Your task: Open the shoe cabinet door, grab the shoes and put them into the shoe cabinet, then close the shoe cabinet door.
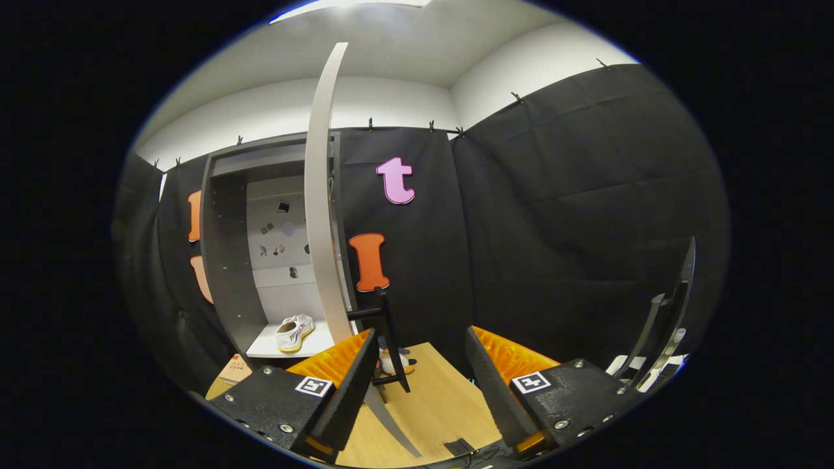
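Already the shoe cabinet (225, 260) stood open ahead and to the left of the hand-held gripper (420, 365), its door (319, 195) swung out edge-on toward the camera and rising as a pale curved strip just beyond the left finger. One white shoe (293, 332) lay on the cabinet's lower shelf (260, 348), so the opening step and at least part of the loading looked finished. A second shoe (394, 361) appeared to sit on the wooden floor (436, 404) just ahead of the fingers, partly hidden behind a thin black stand (391, 339) and the door's lower edge; too little of it showed to be sure of its shape or which way it pointed. The hand-held gripper's fingers were spread apart with nothing between them, only bare floor in the gap. What seemed left was to take that second shoe, set it inside beside the first, and then push the door shut. The black stand stood right by the shoe and close to the door, so it looked likely to crowd any reach toward it, and the open door itself lay between the fingers and the shelf. A cardboard box (234, 370) sat on the floor at the cabinet's foot, beyond the left finger, and a dark upright frame (664, 326) rose beyond the right finger, well apart from the cabinet.
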Action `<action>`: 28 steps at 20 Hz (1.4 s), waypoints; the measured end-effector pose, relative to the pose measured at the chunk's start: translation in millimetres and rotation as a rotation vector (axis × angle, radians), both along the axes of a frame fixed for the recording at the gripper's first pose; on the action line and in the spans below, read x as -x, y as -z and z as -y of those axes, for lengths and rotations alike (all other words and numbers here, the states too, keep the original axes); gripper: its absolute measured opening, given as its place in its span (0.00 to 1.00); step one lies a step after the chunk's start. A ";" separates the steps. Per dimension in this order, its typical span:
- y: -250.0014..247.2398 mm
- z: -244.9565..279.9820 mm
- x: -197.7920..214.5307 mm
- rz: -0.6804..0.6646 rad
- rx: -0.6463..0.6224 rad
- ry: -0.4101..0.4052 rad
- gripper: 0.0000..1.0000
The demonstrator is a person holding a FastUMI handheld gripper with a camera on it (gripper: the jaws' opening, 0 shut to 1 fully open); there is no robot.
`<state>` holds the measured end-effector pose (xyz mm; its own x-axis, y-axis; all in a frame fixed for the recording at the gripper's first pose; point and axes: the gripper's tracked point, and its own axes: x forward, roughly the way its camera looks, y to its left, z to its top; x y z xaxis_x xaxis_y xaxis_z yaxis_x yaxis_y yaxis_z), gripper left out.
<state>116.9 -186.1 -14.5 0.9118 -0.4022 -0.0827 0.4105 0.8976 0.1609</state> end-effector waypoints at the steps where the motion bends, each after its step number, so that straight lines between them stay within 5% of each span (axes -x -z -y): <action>1: -0.1 -1.6 -0.4 -0.005 0.012 0.003 0.85; 5: -7.6 -14.6 0.7 -0.046 0.107 0.011 0.83; 13: -10.0 -77.6 -9.2 -0.005 0.066 -0.120 0.82; 28: -15.5 -228.0 -78.3 0.063 -0.024 -0.516 0.82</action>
